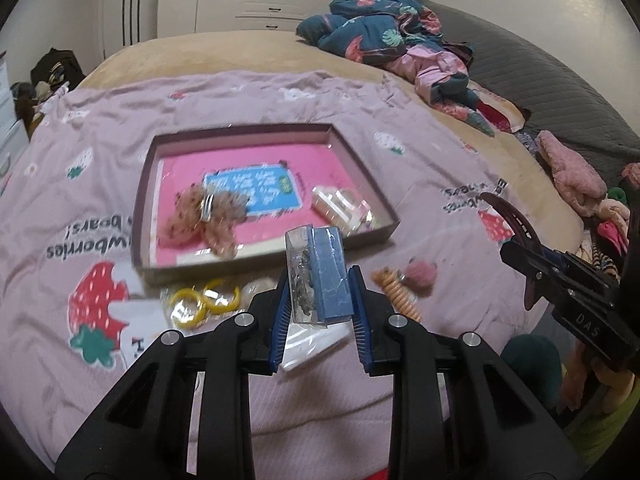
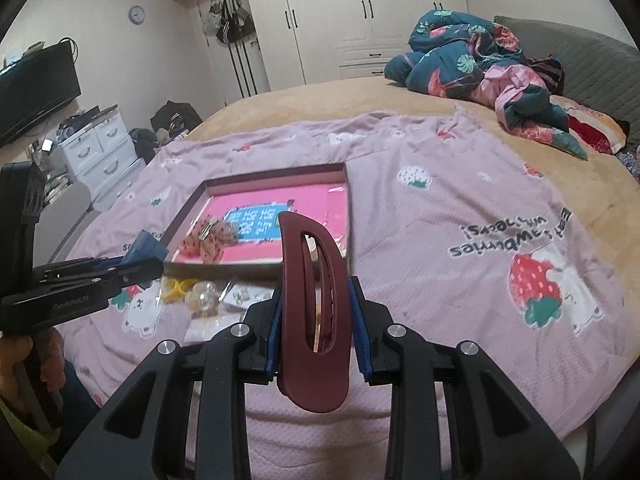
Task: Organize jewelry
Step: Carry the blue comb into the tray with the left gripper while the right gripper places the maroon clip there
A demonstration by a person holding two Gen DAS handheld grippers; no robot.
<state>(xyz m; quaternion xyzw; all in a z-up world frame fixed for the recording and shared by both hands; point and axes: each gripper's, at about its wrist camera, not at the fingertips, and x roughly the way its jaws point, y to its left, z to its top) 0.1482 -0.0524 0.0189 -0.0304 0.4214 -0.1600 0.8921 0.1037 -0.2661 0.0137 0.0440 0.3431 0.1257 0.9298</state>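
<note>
Inspecting the shallow box (image 1: 362,174) on the pink blanket (image 1: 420,168): it lies at twelve o'clock from both grippers. The right gripper (image 2: 316,312) is clamped on a maroon hair clip (image 2: 312,304), long axis upright; the left gripper (image 1: 318,294) pinches a small blue-backed packet (image 1: 320,276), nearer the box rim. Only the left view shows the beaded coil (image 1: 400,292) at three o'clock.

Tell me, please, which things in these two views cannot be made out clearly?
- Left wrist view: contents of the clear packet held in the jaws, too small.
- Left wrist view: clear box in the tray, motion-blurred.
- Right wrist view: tray's near corner, hidden by the maroon hair clip.
</note>
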